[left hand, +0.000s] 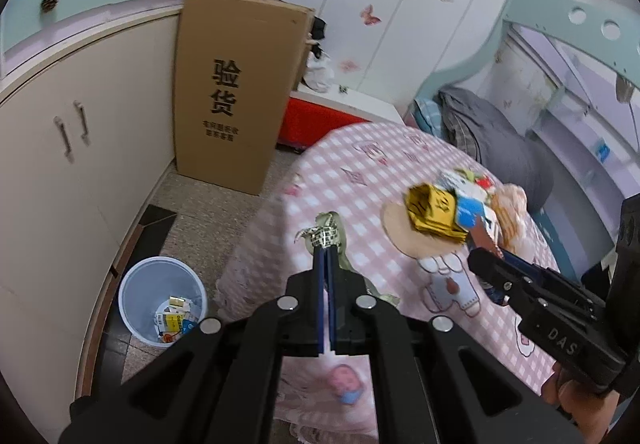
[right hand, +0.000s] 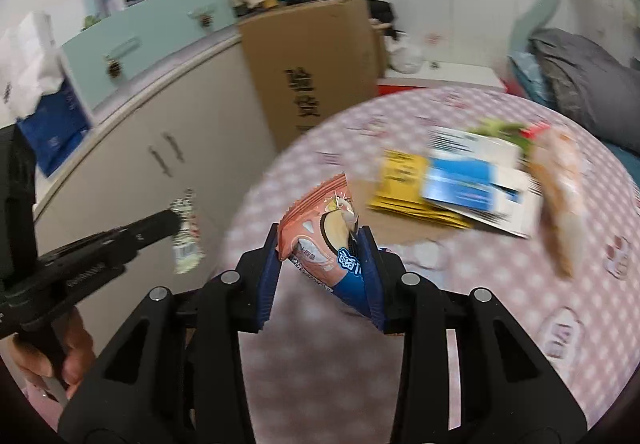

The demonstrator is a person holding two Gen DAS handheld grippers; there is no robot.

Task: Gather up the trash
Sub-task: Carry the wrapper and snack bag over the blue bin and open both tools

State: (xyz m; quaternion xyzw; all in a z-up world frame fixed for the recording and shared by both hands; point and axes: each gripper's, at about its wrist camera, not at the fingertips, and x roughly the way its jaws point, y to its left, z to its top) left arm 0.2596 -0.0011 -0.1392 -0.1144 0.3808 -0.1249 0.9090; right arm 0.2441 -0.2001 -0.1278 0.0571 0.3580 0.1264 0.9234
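Grippers, two, each clamp one wrapper: left gripper (left hand: 326,244) green wrapper (left hand: 329,230), right gripper (right hand: 322,240) pink wrapper (right hand: 320,236).

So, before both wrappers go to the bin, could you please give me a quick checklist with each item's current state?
1. Left gripper shut on the green wrapper: ok, pinched at the fingertips.
2. Right gripper shut on the pink snack wrapper: ok, wedged between both fingers.
3. Bin in view and open: ok, on the floor beside the bed, some trash already inside.
4. Green wrapper above the bin: not ok, it hangs over the pink checked bedspread.
5. More trash left: ok to note, a pile of yellow and blue packets lies on the bed.
6. Firmness of either grip: cannot tell; the right view is blurred.
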